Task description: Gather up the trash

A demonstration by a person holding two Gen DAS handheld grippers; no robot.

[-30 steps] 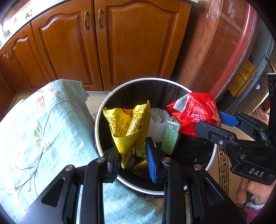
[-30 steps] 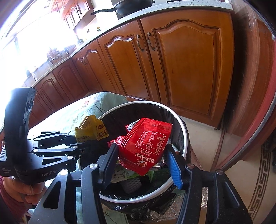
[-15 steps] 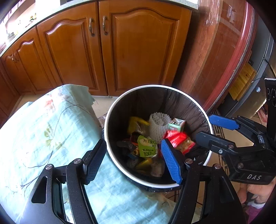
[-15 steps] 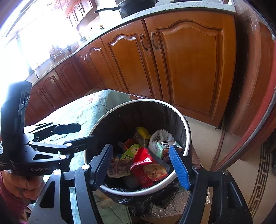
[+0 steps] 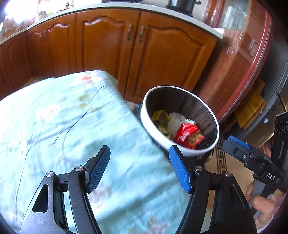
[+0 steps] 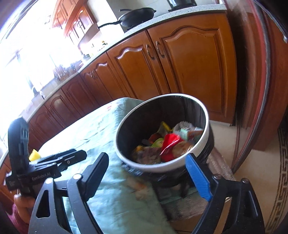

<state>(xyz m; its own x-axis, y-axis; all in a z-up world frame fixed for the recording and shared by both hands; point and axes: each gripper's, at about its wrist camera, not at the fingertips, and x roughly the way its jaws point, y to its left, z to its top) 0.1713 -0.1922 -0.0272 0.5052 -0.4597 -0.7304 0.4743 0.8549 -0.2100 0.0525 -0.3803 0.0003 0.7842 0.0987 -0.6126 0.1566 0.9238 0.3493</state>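
The trash bin [image 5: 181, 153] is round, with a white rim and a black bag lining the inside. It stands on the floor just beside the tabletop [image 5: 63, 126], which is covered by a pale green cloth with flowers and thin dark stems on it. Behind the bin are brown wooden cupboard doors [image 5: 162, 59].

Inside the bin lies a heap of trash. On top is a red snack wrapper [image 5: 187, 134], crumpled, with a picture of food on it. Next to it is a white foam net [image 5: 175, 121] with a bumpy pattern. A yellow wrapper [image 5: 159, 115] sits at the far side, and a small green packet [image 6: 158, 142] peeks out lower down. The right view is smeared around the bin, so the small bits are hard to tell apart.

The left hand-held gripper [image 5: 139, 166] is over the cloth, near the bin. Its jaws have just been opening and now stand well apart, with nothing between them. One pad is black and the other is blue.

The right hand-held gripper [image 6: 153, 172] is in front of the bin's near rim. Its jaws have just been opening too and stand very wide, holding nothing.

A small yellow thing [image 6: 34, 155] lies on the cloth at the far left of the right view. A black pan [image 6: 136, 16] sits on the kitchen counter at the back.
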